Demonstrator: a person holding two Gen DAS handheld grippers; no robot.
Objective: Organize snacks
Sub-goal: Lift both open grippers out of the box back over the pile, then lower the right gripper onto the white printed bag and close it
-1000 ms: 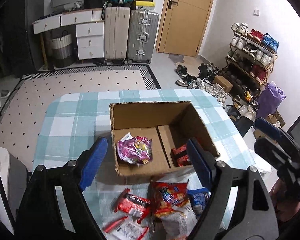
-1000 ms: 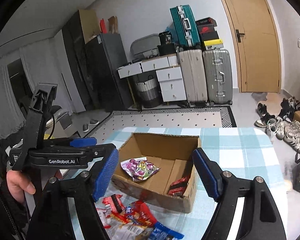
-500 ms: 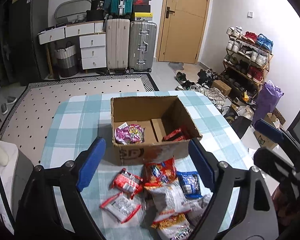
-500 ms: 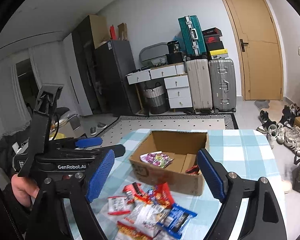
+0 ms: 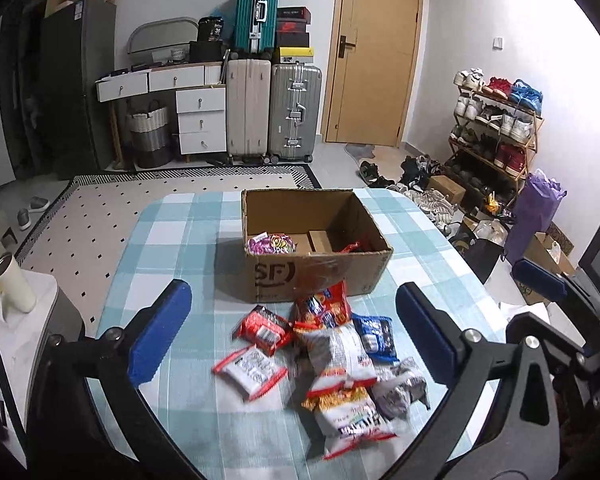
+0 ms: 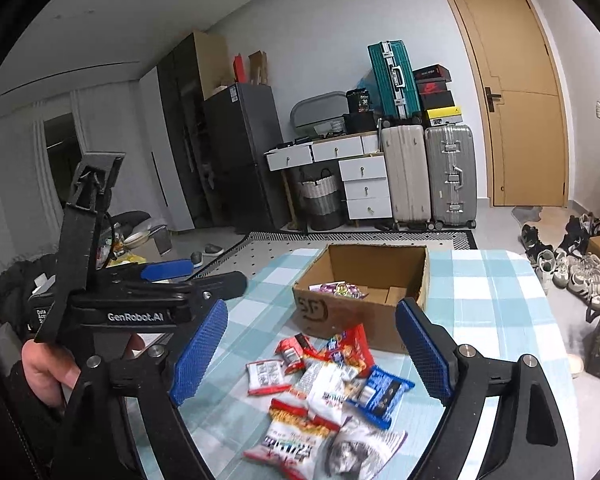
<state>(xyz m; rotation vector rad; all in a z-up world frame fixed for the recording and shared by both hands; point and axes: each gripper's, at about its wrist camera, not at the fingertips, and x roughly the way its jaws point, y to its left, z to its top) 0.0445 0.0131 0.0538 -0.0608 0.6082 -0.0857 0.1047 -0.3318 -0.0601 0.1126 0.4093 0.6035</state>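
Note:
An open cardboard box (image 5: 320,276) (image 6: 340,314) stands on the checked tablecloth (image 5: 168,236). Inside lie a purple snack bag (image 5: 270,243) (image 6: 338,289) and a red packet (image 5: 350,246). Several snack packets (image 5: 332,360) (image 6: 328,392) lie in a loose pile in front of the box. My left gripper (image 5: 292,332) is open and empty, raised above and behind the pile. My right gripper (image 6: 312,348) is open and empty, also raised over the pile. The left gripper also shows in the right wrist view (image 6: 168,280), and the right gripper's tip shows in the left wrist view (image 5: 540,280).
A white cup (image 5: 14,288) stands on a side unit at the left. Suitcases (image 5: 274,112), drawers (image 5: 200,120) and a door (image 5: 372,56) are at the back. A shoe rack (image 5: 496,128) and shoes stand right of the table.
Both grippers have pulled back and up from the box, still open. The snack pile in front of the box has come fully into view.

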